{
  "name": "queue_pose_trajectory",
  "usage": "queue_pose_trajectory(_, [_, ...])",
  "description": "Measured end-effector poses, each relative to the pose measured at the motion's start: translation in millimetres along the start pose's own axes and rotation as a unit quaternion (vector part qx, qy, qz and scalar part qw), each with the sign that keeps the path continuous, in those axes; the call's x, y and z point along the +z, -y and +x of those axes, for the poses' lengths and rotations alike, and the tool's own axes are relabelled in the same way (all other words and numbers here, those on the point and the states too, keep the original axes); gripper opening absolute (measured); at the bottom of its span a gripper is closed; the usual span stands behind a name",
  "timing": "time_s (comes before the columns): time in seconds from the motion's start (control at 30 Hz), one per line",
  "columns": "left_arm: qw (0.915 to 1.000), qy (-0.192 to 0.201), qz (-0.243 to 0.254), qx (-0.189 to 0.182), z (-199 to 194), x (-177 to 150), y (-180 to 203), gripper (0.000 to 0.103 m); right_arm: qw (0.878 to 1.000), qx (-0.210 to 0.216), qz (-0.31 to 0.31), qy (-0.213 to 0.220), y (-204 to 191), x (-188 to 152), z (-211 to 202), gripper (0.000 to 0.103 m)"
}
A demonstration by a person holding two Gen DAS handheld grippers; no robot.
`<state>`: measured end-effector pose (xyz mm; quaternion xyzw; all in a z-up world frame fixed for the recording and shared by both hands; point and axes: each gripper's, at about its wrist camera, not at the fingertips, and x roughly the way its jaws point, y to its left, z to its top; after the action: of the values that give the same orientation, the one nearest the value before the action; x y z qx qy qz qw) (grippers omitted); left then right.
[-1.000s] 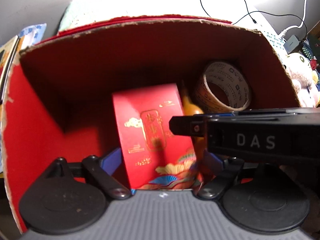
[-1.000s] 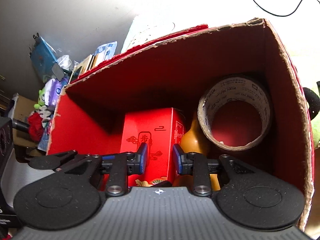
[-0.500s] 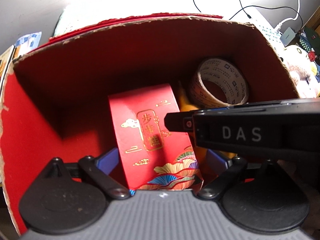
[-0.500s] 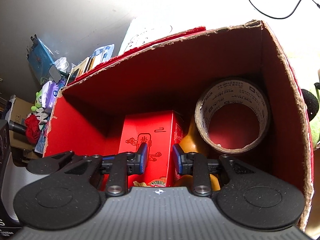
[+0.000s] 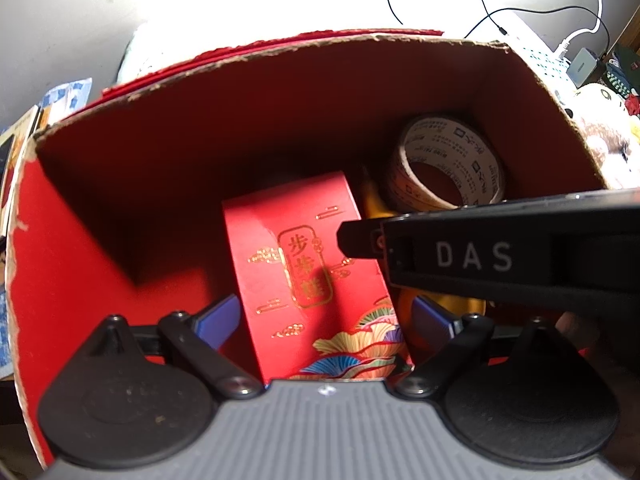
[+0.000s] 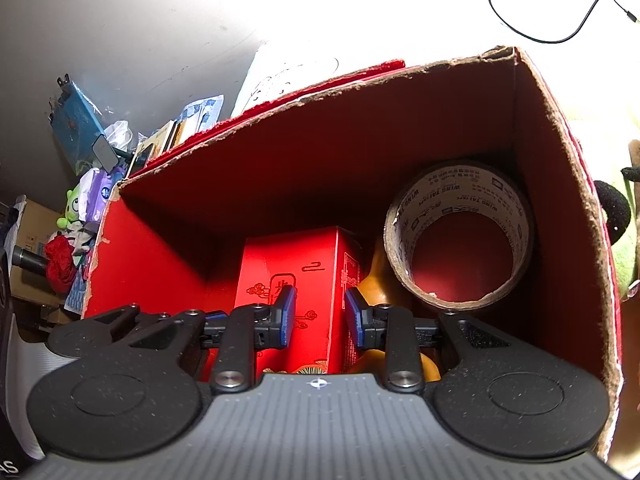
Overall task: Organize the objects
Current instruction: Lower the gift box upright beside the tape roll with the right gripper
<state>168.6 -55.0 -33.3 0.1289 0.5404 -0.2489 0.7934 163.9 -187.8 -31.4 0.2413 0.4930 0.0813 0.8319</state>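
Red carton (image 5: 304, 264) stands upright in box (image 5: 240, 128), between spread left tongs (image 5: 326, 314); right tongs (image 6: 320, 314) half-open, empty.

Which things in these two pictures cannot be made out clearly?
- Orange object, both views: wedged behind the red gift box and tape roll; its shape is unclear.
- Gift box base, both views: cut off by the camera mounts.
- Right gripper fingers, left view: only its black body shows.
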Motion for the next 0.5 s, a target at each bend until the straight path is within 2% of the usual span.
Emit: queue_pose_trajectory(0.5, [0.9996,0.018,0.004,0.020,-1.8,0.7,2.4,0.093,1.000,0.003,-0.010,0.012,-2.2,-0.9,0.4,0.029])
